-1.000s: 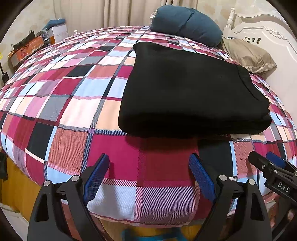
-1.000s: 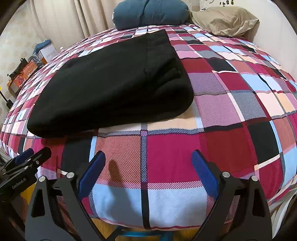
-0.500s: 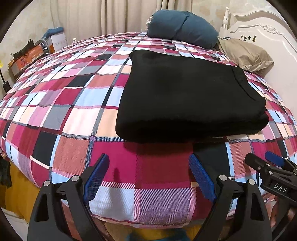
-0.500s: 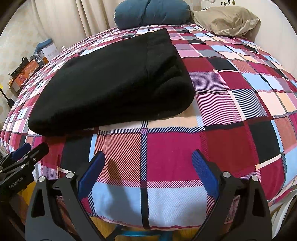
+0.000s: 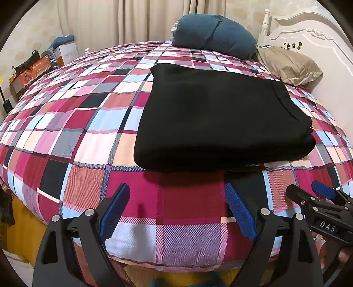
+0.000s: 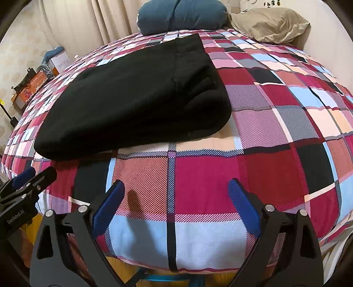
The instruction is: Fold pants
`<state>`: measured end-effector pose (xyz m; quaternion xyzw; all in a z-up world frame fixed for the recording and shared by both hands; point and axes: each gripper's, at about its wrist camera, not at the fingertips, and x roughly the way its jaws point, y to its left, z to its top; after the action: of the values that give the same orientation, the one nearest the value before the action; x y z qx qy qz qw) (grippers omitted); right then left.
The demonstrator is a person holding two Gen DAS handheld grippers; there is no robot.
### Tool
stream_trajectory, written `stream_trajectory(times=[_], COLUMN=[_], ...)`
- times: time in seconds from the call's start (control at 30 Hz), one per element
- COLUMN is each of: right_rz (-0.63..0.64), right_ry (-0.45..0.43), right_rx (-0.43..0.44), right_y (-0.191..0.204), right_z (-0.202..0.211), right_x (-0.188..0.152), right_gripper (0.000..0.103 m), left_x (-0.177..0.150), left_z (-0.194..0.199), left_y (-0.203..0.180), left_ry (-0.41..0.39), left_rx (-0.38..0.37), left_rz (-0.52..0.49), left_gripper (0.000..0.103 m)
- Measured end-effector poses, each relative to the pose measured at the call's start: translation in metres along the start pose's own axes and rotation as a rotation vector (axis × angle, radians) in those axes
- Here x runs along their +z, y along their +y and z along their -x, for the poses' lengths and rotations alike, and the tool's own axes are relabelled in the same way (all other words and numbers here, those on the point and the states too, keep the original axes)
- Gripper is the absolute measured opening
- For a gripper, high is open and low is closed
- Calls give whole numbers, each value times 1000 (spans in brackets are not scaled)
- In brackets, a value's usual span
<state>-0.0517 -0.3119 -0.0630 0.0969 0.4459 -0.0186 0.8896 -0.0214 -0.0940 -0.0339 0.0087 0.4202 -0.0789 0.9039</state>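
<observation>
Black pants [image 5: 218,119] [image 6: 141,99] lie folded into a thick rectangle on the checked bedspread [image 5: 72,123] [image 6: 275,123]. My left gripper [image 5: 177,203] hovers near the bed's front edge, short of the fold, jaws open and empty. My right gripper [image 6: 176,201] hangs open and empty over the bedspread, to the right of the pants' near edge. Each gripper shows in the other's view: the right gripper [image 5: 317,198] at the right edge, the left gripper [image 6: 30,176] at the left edge.
A blue pillow [image 5: 211,35] [image 6: 181,15] and a beige pillow [image 5: 289,66] [image 6: 271,24] lie at the head of the bed by the white headboard [image 5: 308,37]. Boxes and clutter [image 5: 37,66] stand by the curtained wall beyond the far side.
The left wrist view has tilted up slightly, so the pants and pillows sit a bit lower in it. Both grippers stay open and the pants have not moved.
</observation>
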Motion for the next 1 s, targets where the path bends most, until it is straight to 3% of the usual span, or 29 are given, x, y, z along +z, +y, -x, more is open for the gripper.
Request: stream_trajectory(times=[1.0], right_rz=[2], right_ry=[0], right_rx=[-3], right_y=[1], right_z=[0], right_x=[0], right_gripper=[95], left_x=[7], left_z=[20], left_y=[-10], left_ry=[-49], left_rx=[7], left_rz=[-33], left_gripper=[86])
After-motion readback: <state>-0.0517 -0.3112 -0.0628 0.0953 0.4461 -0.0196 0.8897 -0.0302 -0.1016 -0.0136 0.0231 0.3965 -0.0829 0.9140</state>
